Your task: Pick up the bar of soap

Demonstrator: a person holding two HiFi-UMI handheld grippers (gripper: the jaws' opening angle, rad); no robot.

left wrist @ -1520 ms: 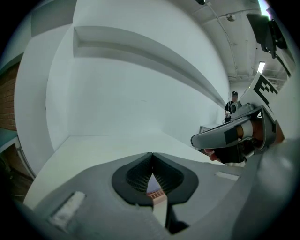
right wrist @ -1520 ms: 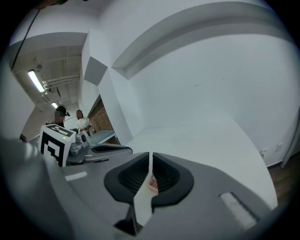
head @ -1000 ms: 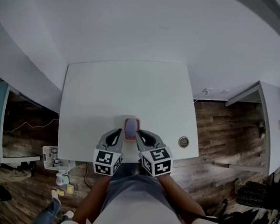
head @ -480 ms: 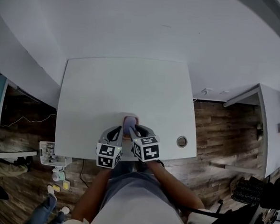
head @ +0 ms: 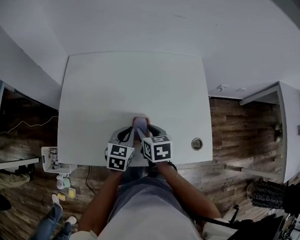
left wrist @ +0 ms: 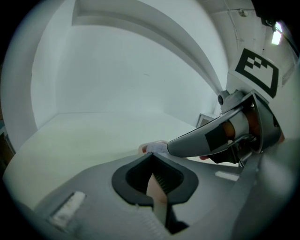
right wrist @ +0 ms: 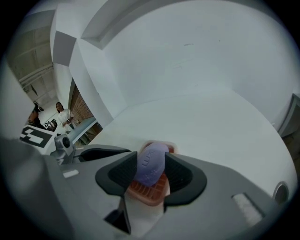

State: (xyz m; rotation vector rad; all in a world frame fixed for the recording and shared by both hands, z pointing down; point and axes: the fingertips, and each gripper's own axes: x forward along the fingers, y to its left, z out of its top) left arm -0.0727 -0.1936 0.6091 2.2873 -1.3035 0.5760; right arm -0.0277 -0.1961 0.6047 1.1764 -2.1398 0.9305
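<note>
Right gripper view: jaws opening round the bar of soap [right wrist: 150, 165]

Right gripper [right wrist: 151, 156] spreading its jaws, soap between the pads, on its red dish [right wrist: 147, 191] at the table's [head: 132, 85] front edge. Left gripper [left wrist: 150, 155] alongside, pinched shut, empty. A second ago both flanked the dish.

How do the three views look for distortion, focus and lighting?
Head view: heavy fisheye, the table edges bow; light is flat, no glare. Left gripper view: black vignette, the left claw body close and soft. Right gripper view: same vignette; the soap, between the opening jaws of the right claw, is sharp enough to show embossed lettering.
</note>
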